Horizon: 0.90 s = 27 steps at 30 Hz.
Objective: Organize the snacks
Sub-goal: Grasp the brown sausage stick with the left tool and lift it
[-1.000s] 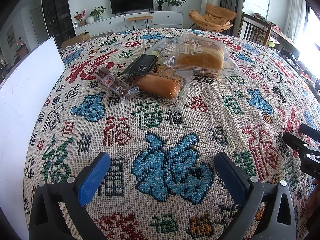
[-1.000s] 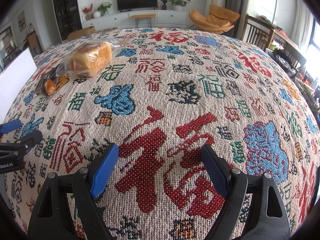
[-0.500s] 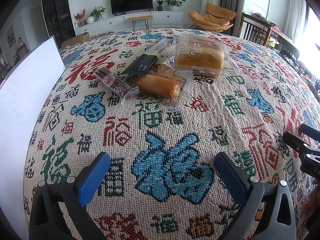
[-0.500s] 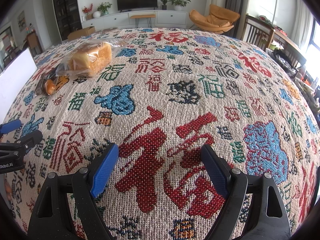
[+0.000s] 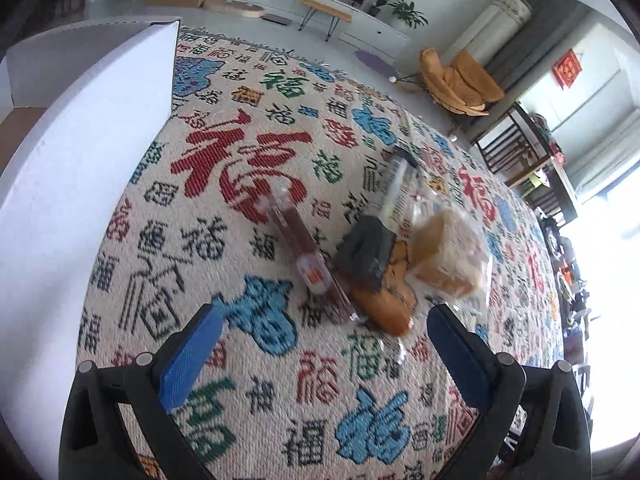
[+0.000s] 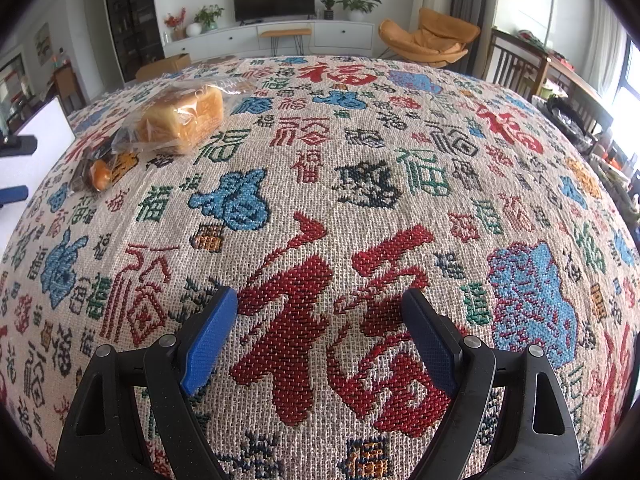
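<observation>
The left claw [image 5: 320, 344], jaws closing on nothing, frames blurred snacks [image 5: 372, 252] mid-picture; the right claw [image 6: 320, 332] is spread over cloth [image 6: 360, 184].

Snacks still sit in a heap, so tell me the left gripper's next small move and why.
Probably ease the left gripper forward and down over the long reddish-brown wrapped snack bar. Its jaws are closing slightly with nothing between them, and that bar lies nearest at the heap's edge, beside the orange bun in clear wrap. The white open box waits alongside.
</observation>
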Each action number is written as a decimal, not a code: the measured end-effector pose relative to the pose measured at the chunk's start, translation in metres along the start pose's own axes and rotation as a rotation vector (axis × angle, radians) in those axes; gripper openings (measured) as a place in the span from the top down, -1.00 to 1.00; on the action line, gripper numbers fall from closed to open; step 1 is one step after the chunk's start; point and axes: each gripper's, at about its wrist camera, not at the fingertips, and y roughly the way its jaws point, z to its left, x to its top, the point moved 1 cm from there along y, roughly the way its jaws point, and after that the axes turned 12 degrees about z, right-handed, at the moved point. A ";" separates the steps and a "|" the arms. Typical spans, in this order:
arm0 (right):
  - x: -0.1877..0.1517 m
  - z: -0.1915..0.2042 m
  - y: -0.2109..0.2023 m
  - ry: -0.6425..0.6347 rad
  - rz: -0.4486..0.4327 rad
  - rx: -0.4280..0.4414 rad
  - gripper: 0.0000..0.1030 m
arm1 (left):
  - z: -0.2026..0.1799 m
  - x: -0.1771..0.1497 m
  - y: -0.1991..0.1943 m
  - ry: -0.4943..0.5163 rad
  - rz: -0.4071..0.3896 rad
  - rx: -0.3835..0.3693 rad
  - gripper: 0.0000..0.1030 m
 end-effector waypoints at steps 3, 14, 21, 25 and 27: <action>0.000 0.000 0.000 0.000 0.000 0.000 -0.68 | 0.003 0.016 0.020 -0.021 0.034 0.053 -0.36; 0.000 0.000 0.000 0.001 0.000 0.000 -0.68 | -0.012 0.017 0.049 0.119 0.018 0.205 0.66; 0.000 0.000 0.000 0.001 0.000 0.001 -0.68 | 0.008 -0.048 0.000 0.176 0.049 0.050 0.67; 0.000 0.000 0.001 0.001 0.000 0.000 -0.68 | 0.012 -0.097 -0.014 0.222 0.059 0.039 0.66; 0.000 0.000 0.001 0.001 0.000 0.000 -0.68 | 0.013 -0.113 -0.009 0.251 0.045 0.078 0.57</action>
